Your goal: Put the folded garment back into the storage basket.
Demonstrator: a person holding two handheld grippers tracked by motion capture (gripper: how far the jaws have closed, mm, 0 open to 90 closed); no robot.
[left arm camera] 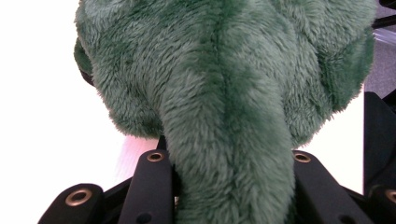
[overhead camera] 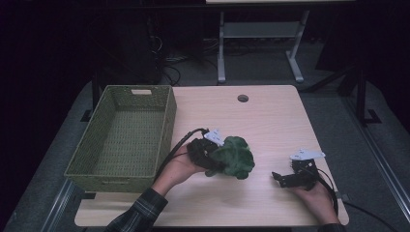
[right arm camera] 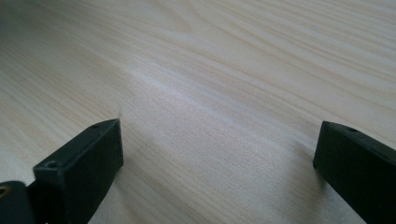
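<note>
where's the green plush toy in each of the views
High view: the green plush toy is just below the middle of the picture, clamped in the left gripper, right of the woven basket.
Left gripper view: the toy covers most of the picture, its narrow part pinched between the black jaws at the bottom.
Right gripper view: open jaws over bare wood, no toy.
Shared landmark: the pale wooden table, also at.

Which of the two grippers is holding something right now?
The left gripper: its fingers are clamped on the stem of the green plush toy. The right gripper rests open on the table, nothing between its fingers.
</note>
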